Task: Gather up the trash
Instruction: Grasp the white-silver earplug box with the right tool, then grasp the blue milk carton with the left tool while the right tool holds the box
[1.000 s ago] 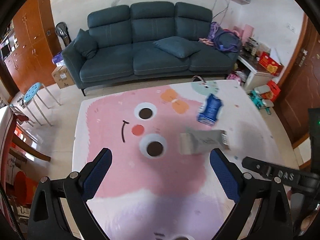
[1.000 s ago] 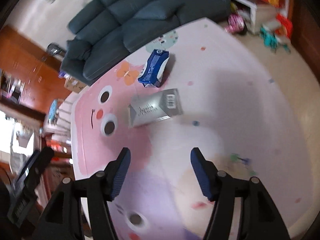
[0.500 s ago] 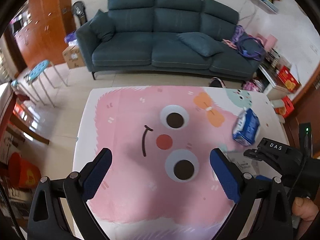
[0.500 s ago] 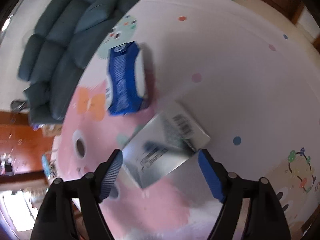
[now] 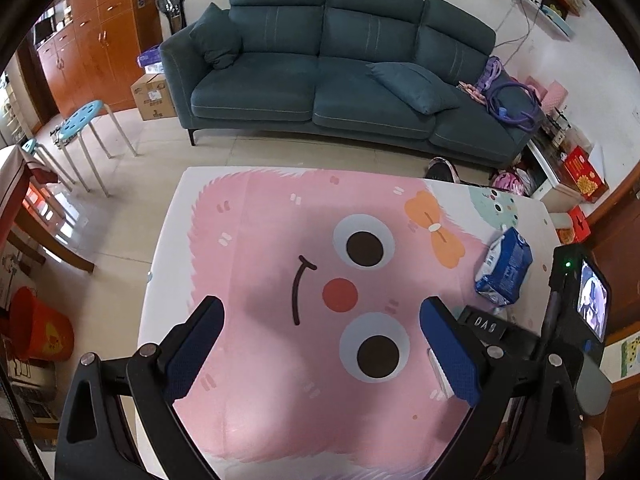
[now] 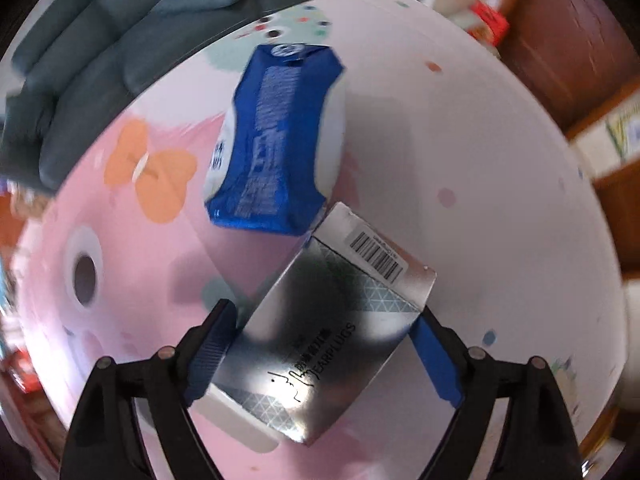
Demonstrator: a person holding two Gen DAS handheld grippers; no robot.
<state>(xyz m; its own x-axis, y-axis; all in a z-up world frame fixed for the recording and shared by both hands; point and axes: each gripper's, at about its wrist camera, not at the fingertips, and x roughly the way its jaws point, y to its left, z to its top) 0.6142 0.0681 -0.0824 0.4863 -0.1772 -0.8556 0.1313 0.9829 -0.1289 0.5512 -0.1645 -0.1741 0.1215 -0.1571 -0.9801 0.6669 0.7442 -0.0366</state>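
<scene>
Fingers of the right gripper, just spread wide, straddle the silver box; left gripper gapes empty.

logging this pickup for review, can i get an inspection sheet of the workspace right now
surface: pink cartoon-face play mat on a tiled floor.
job's things: silver earplugs box lying flat; crumpled blue carton just beyond it, corners almost meeting, contact unclear.
clutter: nothing else seen on the mat.
grippers: right tool straddles the box, its jaws just opened wide, pads beside the box edges, not pressing. left tool open and empty above the mat.
cables: cords hang down the wall behind the sofa.
surroundings: teal sofa, blue stools, cardboard box, orange bin, wooden cabinets.
</scene>
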